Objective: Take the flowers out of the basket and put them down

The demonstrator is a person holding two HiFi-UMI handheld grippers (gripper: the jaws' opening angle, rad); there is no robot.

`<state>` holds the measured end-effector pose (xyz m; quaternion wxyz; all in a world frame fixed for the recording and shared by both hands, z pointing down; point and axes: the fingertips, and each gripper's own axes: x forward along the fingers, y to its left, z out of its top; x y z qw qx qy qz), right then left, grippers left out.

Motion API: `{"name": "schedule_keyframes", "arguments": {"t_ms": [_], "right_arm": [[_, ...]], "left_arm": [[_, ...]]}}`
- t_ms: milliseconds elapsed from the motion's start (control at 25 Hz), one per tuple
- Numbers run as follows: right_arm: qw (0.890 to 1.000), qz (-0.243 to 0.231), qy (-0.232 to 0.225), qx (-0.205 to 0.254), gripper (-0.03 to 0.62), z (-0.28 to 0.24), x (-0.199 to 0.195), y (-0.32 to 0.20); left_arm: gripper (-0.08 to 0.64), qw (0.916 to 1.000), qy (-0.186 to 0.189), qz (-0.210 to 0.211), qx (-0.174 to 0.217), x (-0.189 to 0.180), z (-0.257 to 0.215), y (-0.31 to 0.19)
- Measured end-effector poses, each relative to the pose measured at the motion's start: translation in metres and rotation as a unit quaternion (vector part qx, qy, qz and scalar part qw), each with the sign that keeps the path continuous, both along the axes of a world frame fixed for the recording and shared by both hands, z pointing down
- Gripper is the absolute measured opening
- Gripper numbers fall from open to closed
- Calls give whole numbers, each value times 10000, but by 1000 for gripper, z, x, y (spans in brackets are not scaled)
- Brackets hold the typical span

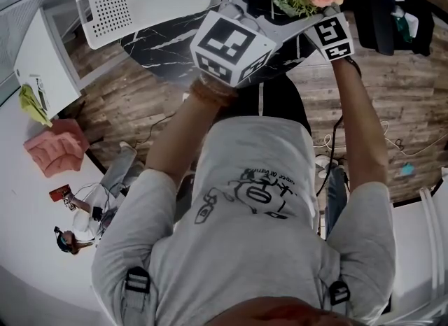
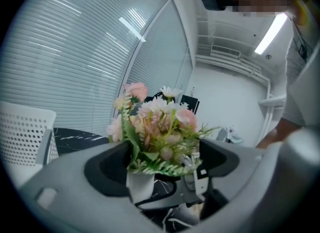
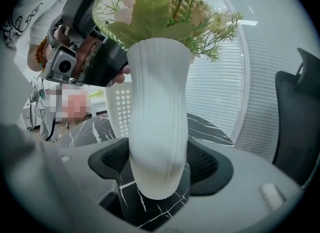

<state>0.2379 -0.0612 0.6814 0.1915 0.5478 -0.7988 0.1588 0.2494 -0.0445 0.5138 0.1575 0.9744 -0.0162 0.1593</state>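
Right gripper point(image 3: 160, 169) clamps the white ribbed vase point(image 3: 157, 102) of pink-and-cream flowers point(image 2: 155, 127) upright above the black marble table point(image 1: 161, 45), apparently for set-down; left gripper point(image 2: 160, 172) released, jaws loosely flanking the flowers.

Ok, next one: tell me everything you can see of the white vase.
The white vase is tall, vertically ribbed and matte, ceramic-looking, rounding in at the base. It is upright, gripped at its lower body between the right gripper's pads, over the black marble table; whether the base touches it is unclear. Pink, white and green flowers fill its mouth. The left gripper's open jaws flank its neck.
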Motion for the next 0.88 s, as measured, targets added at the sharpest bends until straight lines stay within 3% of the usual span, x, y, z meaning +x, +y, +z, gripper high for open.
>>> {"name": "schedule_keyframes", "arguments": {"t_ms": [120, 880], "right_arm": [[9998, 52, 22, 214, 370, -22, 0, -6], [9997, 69, -121, 199, 390, -26, 4, 7]], "left_arm": [[430, 10000, -30, 56, 10, 1, -1, 7], [426, 9999, -75, 28, 63, 1, -5, 17]]}}
